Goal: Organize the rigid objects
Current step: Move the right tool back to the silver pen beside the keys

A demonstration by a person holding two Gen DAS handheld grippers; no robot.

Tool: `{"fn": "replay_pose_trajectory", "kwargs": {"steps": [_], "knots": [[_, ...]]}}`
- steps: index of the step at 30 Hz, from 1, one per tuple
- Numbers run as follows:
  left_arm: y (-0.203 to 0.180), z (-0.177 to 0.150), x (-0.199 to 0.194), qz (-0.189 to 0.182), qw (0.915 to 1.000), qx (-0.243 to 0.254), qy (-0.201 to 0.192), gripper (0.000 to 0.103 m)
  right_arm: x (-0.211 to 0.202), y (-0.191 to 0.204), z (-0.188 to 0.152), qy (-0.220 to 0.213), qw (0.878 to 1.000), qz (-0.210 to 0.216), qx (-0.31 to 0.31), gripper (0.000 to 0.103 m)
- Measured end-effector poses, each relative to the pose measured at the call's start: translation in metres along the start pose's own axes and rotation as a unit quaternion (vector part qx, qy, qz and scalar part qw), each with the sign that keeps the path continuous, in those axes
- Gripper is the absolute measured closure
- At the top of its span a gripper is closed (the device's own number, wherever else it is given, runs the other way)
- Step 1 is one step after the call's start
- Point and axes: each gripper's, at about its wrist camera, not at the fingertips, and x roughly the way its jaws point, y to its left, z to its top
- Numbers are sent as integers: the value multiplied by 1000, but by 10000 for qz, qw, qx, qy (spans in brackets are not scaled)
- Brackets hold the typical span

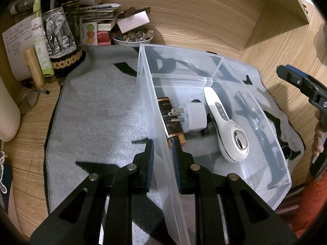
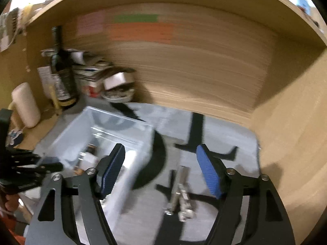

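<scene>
The left gripper [image 1: 163,146] is pointed steeply down at the near left wall of a clear plastic bin [image 1: 271,143]; its two black, blue-padded jaws are closed on that thin wall, one pad outside and one inside. The bin is a rectangular, translucent, smooth-sided box set on a grey felt mat [image 1: 98,110] with black shapes printed on it.

Inside the bin, a white handheld device [image 1: 224,126] with a glossy curved body and a round metal-ringed head is laid diagonally. Beside it a white plug adapter [image 1: 195,118] with three metal prongs is seen, and against the left wall a dark cylindrical tube [image 1: 169,120] with gold bands is laid.

The right gripper [image 2: 161,169] is held tilted downward above the mat, just right of the bin. Its jaws are spread wide with nothing between the ribbed blue pads [image 2: 208,173]. The right view is smeared by motion blur. A small metal tool [image 2: 180,196], silvery and jointed, is seen lying on the mat below the right gripper; its exact kind cannot be told.

A dark glass bottle [image 1: 61,32] with an elephant label is stood at the mat's far left corner on the wooden desk [image 1: 204,10].
</scene>
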Motion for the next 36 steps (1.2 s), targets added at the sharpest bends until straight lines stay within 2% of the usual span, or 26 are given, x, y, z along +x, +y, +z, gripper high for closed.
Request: {"fn": "replay_pose_trajectory", "kwargs": {"steps": [4, 10, 15, 21, 27, 33, 36], "knots": [[0, 0, 0, 1, 10000, 2, 0, 85, 3, -23, -11, 169, 9993, -292, 172, 33], [3, 0, -1, -27, 10000, -47, 11, 85, 27, -50, -40, 800, 9948, -436, 453, 33], [5, 3, 1, 4, 10000, -14, 17, 85, 43, -59, -67, 1336, 9886, -187, 663, 33], [7, 4, 1, 10, 10000, -30, 25, 85, 58, -51, -92, 1774, 9824, -73, 573, 33], [7, 4, 1, 13, 10000, -33, 26, 85, 60, -46, -100, 1753, 9826, -60, 608, 35], [7, 4, 1, 4, 10000, -40, 33, 85, 57, -43, -100, 1652, 9842, -20, 629, 57], [7, 4, 1, 5, 10000, -32, 32, 85, 58, -43, -100, 1623, 9846, -16, 650, 73]]}}
